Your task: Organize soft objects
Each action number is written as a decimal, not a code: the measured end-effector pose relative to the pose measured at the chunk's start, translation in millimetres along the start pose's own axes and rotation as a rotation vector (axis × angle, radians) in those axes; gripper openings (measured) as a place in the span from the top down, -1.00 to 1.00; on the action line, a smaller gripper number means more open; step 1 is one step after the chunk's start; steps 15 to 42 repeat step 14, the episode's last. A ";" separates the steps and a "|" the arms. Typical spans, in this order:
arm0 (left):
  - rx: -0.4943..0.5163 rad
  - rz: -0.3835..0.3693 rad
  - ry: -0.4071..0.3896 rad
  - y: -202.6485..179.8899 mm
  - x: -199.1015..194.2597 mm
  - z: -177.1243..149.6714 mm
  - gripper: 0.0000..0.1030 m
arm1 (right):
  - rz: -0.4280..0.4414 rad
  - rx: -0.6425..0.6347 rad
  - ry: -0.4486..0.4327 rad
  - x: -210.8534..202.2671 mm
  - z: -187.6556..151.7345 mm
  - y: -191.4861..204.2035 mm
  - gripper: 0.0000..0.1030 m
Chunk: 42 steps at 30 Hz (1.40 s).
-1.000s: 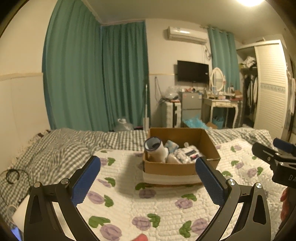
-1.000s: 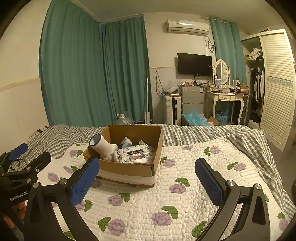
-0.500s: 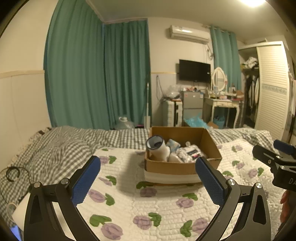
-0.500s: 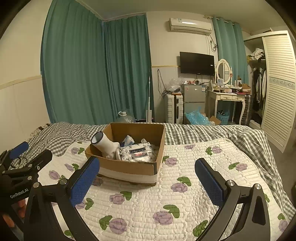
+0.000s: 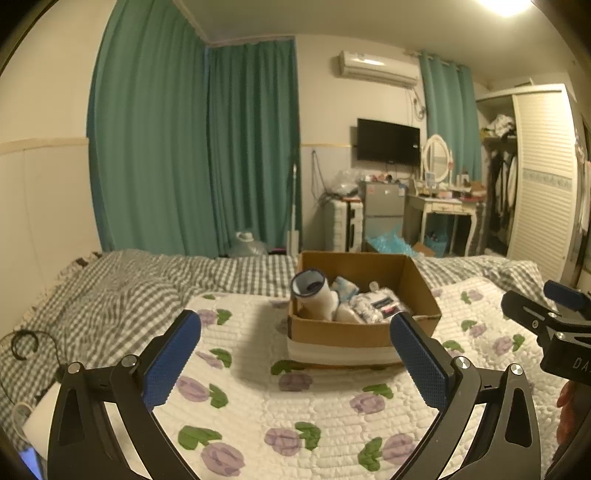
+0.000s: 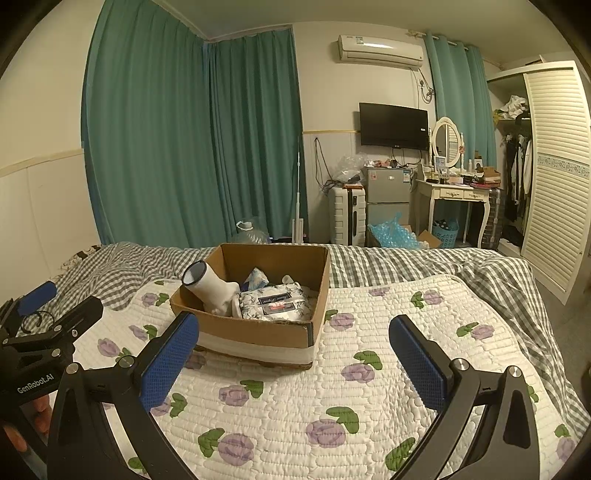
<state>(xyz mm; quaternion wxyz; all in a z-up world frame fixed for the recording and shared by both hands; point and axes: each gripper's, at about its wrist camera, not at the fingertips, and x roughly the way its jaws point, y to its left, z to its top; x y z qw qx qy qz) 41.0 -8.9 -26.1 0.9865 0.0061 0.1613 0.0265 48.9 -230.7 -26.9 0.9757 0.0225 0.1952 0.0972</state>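
i see my left gripper (image 5: 295, 354) and right gripper (image 6: 293, 350) both with jaws spread wide, gripping nothing, above the floral quilt (image 6: 369, 387). the cardboard box (image 6: 258, 332) sits ahead between the left jaws, ahead-left of the right jaws. inside it lie a white sock roll (image 6: 210, 288) and a wipes pack (image 6: 275, 304).

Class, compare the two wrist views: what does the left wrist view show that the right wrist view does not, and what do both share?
Only the left wrist view shows the glowing ceiling light. Only the right wrist view shows the black printed label on the floral wipes pack and the "GenRobot.AI" lettering on the other tool. Both show the brown cardboard box on the floral quilt and open blue-padded tongs.
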 end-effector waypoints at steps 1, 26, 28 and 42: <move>0.001 0.001 0.001 -0.3 -0.4 0.1 -1.00 | -0.001 -0.001 0.001 0.1 0.0 0.1 -1.00; -0.012 -0.008 0.011 -1.0 -0.7 -2.2 -1.00 | -0.010 0.002 0.008 1.2 -1.3 0.2 -1.00; -0.012 -0.008 0.011 -1.0 -0.7 -2.2 -1.00 | -0.010 0.002 0.008 1.2 -1.3 0.2 -1.00; -0.012 -0.008 0.011 -1.0 -0.7 -2.2 -1.00 | -0.010 0.002 0.008 1.2 -1.3 0.2 -1.00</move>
